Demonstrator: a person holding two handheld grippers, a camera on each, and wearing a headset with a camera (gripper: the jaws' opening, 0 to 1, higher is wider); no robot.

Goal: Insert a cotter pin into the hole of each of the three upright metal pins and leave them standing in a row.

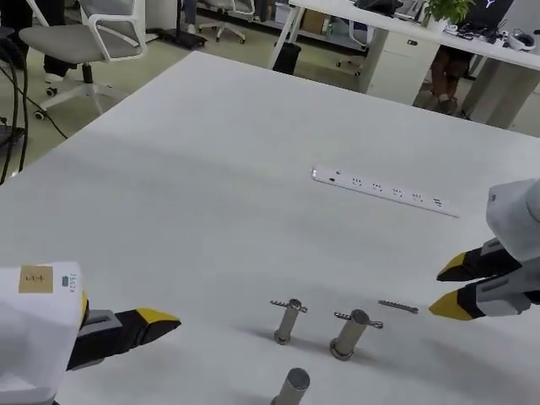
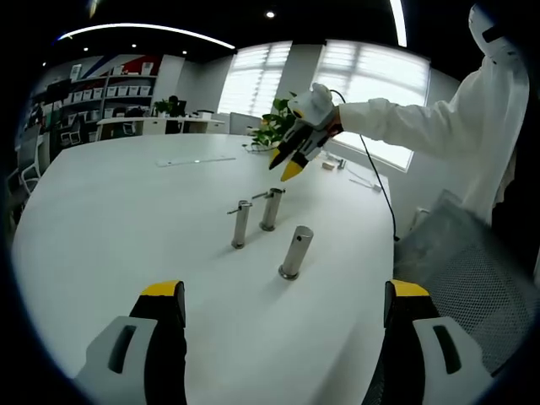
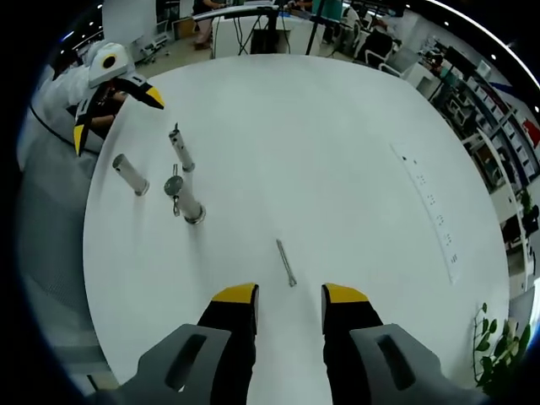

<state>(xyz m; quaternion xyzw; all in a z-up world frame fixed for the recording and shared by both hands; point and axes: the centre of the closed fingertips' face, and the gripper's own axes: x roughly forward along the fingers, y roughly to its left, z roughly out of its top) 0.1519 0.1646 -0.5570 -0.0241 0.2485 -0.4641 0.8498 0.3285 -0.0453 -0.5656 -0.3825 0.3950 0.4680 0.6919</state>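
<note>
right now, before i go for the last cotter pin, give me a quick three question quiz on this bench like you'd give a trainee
1. True or false: the metal pin nearest the person already carries a cotter pin.
2. How many of the three metal pins have a cotter pin through them?
3. The loose cotter pin is: A, through a metal pin; B, lying on the table just ahead of the right gripper; C, held in that gripper's jaws.
Key: 1 false; 2 two; 3 B.
</note>
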